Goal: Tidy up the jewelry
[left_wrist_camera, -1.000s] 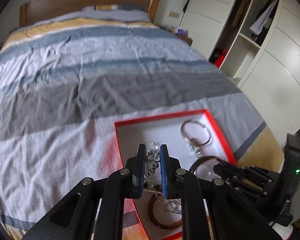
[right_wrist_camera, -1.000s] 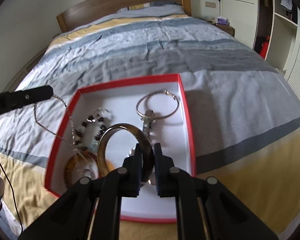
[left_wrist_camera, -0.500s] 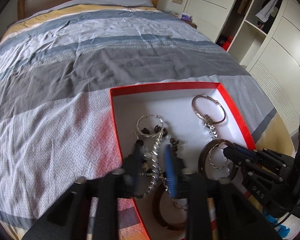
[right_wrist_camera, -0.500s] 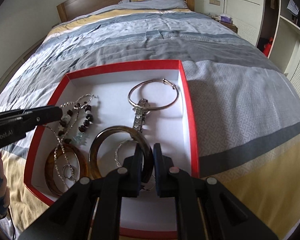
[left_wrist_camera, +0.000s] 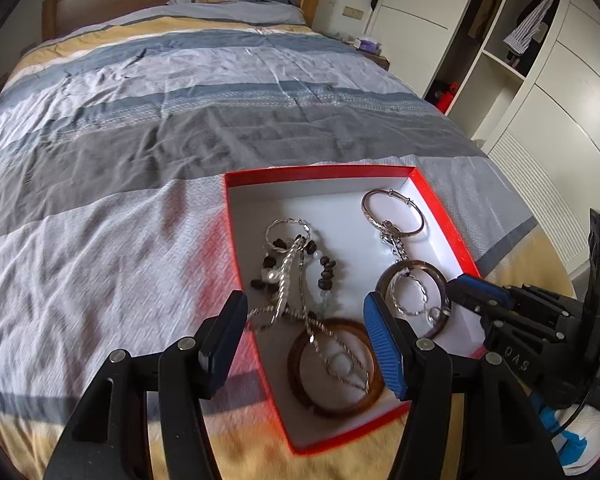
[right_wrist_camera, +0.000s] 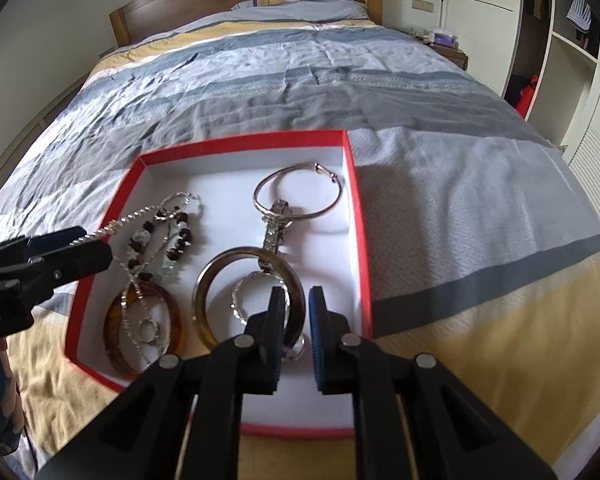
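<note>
Left to right: the left gripper (left_wrist_camera: 304, 336) hung over the near-left corner of the red box (left_wrist_camera: 444, 216), which lay on the striped bed (left_wrist_camera: 148, 128). Its jaws were opening, the left finger outside the red wall and the right finger above the box interior. Between them lay the silver chain necklace (left_wrist_camera: 286, 276), draped loose over the box's left edge and touched by neither pad as far as the left wrist view showed; in the right wrist view the chain's end ran up to the left gripper's tip, and contact there could not be told. The chain crossed a beaded bracelet (left_wrist_camera: 324, 272) and ended on an amber bangle (left_wrist_camera: 300, 376) at the near-left of the box floor.

At the box's middle lay a dark brown bangle (right_wrist_camera: 208, 280), with a small twisted silver ring (right_wrist_camera: 240, 300) inside its circle. The right gripper (right_wrist_camera: 296, 320) stood at the near-right part of this bangle, its jaws almost together and pinching the bangle's rim between the pads. A jewelled link piece (right_wrist_camera: 276, 228) ran from the brown bangle toward the far side, joining a thin silver bangle (right_wrist_camera: 300, 192) that rested near the far-right corner, well clear of both grippers.

To the right of the bed stood a white wardrobe (left_wrist_camera: 540, 92) with open shelves.
</note>
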